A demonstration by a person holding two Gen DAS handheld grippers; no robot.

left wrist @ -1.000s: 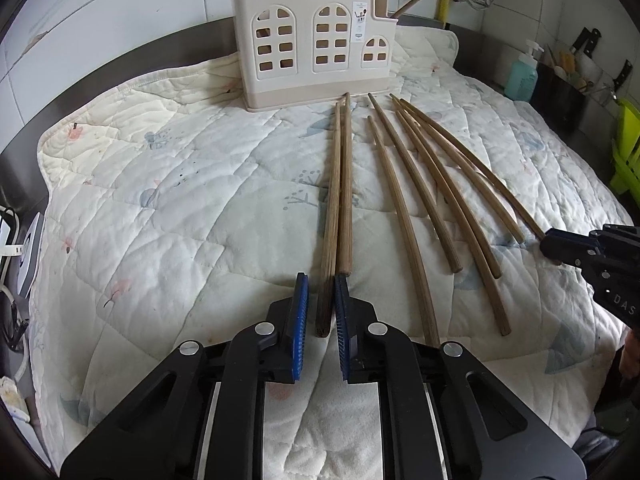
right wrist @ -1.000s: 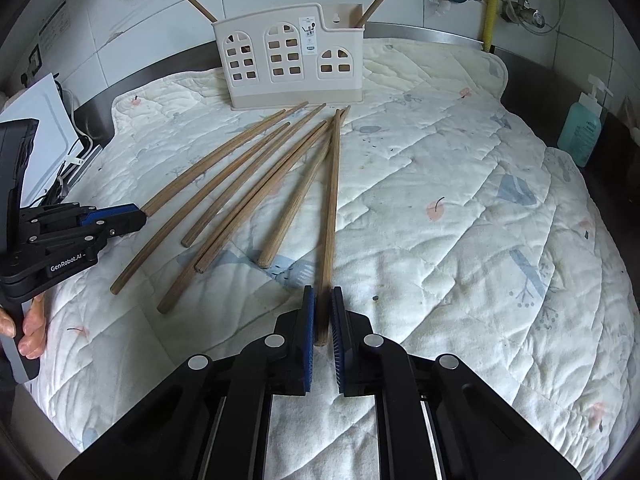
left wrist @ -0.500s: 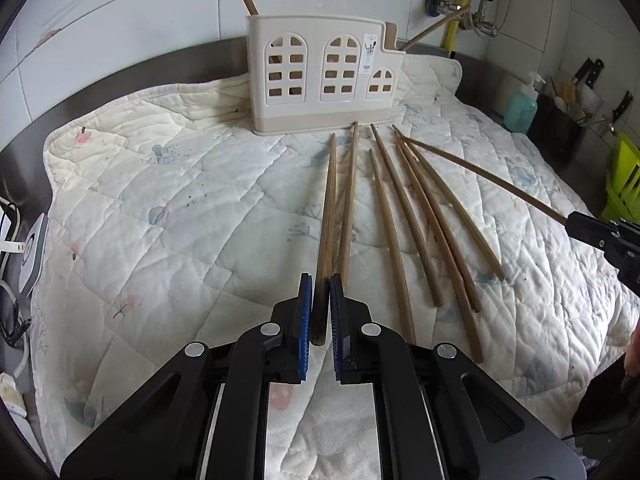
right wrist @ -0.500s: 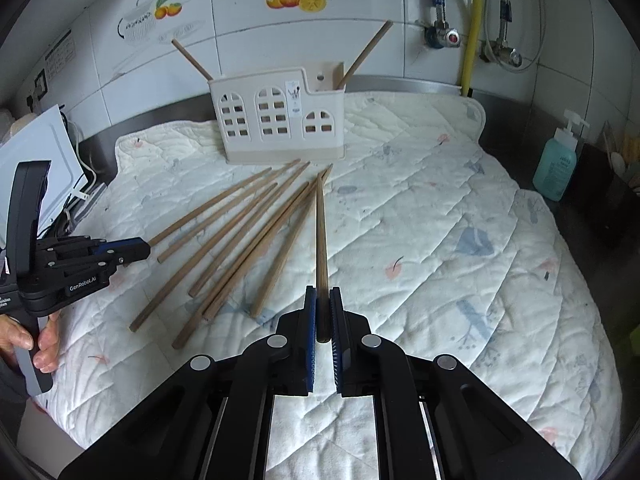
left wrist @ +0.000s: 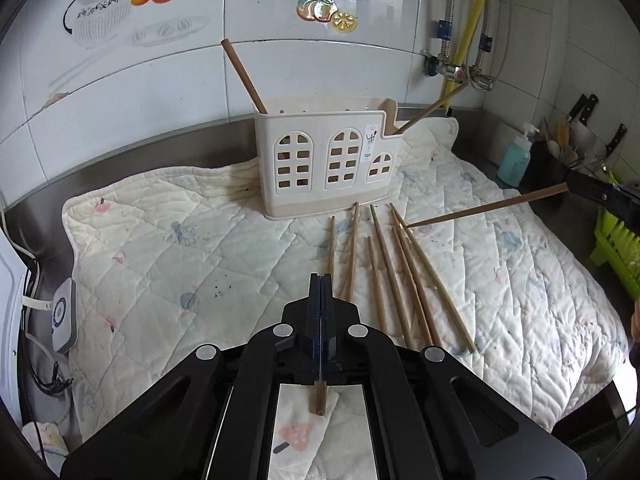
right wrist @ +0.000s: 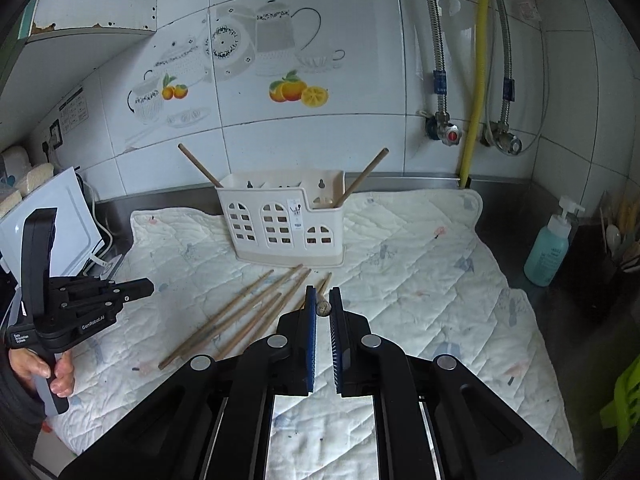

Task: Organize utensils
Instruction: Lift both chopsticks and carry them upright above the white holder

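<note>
Left wrist view: the left tongs [left wrist: 321,280] are pressed together, pinching a chopstick [left wrist: 331,240] that runs straight ahead toward the holder [left wrist: 328,168]; its butt end pokes out behind the pads. Its tip hangs over the quilt [left wrist: 160,240], near the loose chopsticks [left wrist: 400,272] lying lengthwise there. At the right edge the right tongs [left wrist: 576,184], mostly cut off, hold another stick [left wrist: 488,206] slanting down-left.

Right wrist view: the right tongs [right wrist: 322,300] pinch that stick [right wrist: 323,307] end-on, so only its round tip shows. The left tongs [right wrist: 146,286] sit at left; their chopstick cannot be made out.
</note>
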